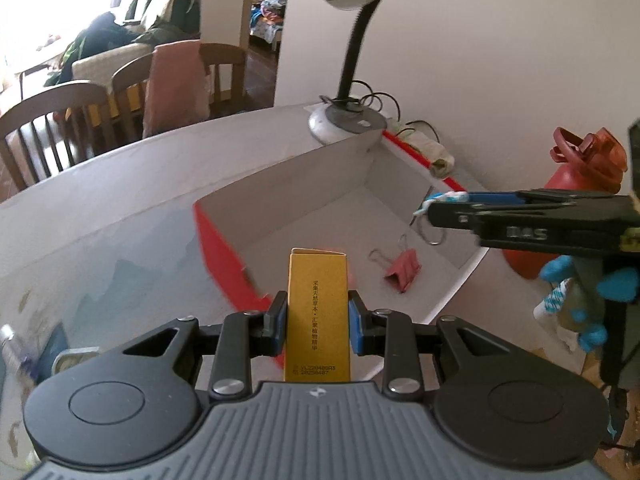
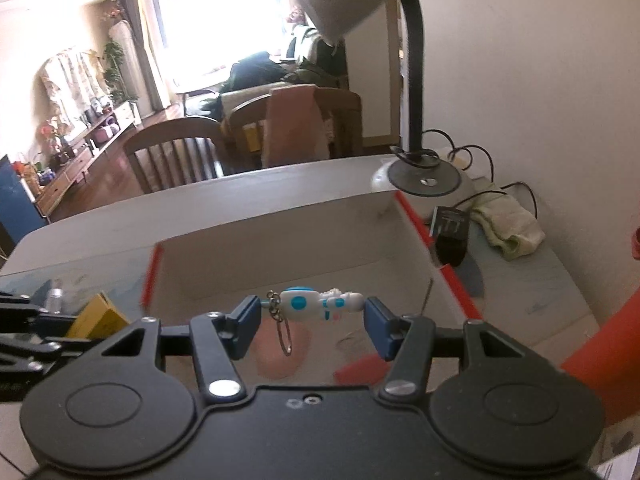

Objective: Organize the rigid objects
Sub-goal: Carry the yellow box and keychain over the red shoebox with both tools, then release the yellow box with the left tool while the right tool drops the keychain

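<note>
Pink binder clip (image 1: 401,269) already in box (image 1: 404,184); left tool (image 1: 317,322) grips yellow carton (image 1: 318,312), right tool (image 2: 307,322) grips astronaut keychain (image 2: 320,304), both undelivered.

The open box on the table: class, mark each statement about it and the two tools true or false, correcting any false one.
1. The left tool holds a yellow carton. True.
2. The right tool is empty. False: it grips a white-and-blue keychain.
3. A pink binder clip lies in the box. True.
4. The lamp stands inside the box. False: it stands behind it.
</note>
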The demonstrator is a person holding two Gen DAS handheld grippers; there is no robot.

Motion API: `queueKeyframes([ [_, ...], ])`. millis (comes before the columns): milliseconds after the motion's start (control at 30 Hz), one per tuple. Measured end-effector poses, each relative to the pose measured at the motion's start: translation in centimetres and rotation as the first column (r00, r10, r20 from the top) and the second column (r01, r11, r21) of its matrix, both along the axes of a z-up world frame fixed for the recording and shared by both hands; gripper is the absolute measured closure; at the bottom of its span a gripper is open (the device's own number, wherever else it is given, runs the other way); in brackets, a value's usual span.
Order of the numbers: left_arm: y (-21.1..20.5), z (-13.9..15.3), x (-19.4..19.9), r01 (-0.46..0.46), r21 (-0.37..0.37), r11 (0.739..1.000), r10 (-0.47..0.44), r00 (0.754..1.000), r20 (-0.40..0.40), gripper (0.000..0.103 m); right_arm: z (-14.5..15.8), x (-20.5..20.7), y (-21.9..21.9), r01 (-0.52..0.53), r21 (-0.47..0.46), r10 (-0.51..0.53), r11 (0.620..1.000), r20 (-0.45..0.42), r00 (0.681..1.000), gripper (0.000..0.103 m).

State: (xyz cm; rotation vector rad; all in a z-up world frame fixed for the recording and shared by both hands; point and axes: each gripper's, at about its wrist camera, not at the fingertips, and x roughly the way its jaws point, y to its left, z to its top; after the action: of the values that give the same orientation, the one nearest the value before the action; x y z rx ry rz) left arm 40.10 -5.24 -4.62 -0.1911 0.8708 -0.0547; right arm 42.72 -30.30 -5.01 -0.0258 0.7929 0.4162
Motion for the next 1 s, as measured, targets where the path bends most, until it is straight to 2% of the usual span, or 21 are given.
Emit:
queueKeyframes([
  [200,-2.5,-0.5,3.7,0.015,0.019,1.0,-0.015,0.999,-0.03,0.074,-1.7,2.9,0.3,-0.02,-0.035,0.019,0.999,-0.036,0.999,0.047],
  [500,-4.8,-4.7,8.4,0.015,0.078,0.997,-0.003,0.989,-0.145,0.074,-4.3,6.2,1.3,-0.059,-0.077,0.051,0.995,-0.111,0.993,0.047],
  [767,-5.7,-7.8,10.7,-0.002,0.107,0.994,0.029,0.97,-0.243,0.074,-6.8,8.1,1.7,-0.108,-0.123,0.08,0.986,-0.21,0.974,0.047],
  [1000,-6.7,-9.9,12.0,0.018,0.125,0.992,0.023,0.946,-0.322,0.074,-7.3,8.3,2.2,-0.15,-0.155,0.103,0.976,-0.279,0.955,0.047],
])
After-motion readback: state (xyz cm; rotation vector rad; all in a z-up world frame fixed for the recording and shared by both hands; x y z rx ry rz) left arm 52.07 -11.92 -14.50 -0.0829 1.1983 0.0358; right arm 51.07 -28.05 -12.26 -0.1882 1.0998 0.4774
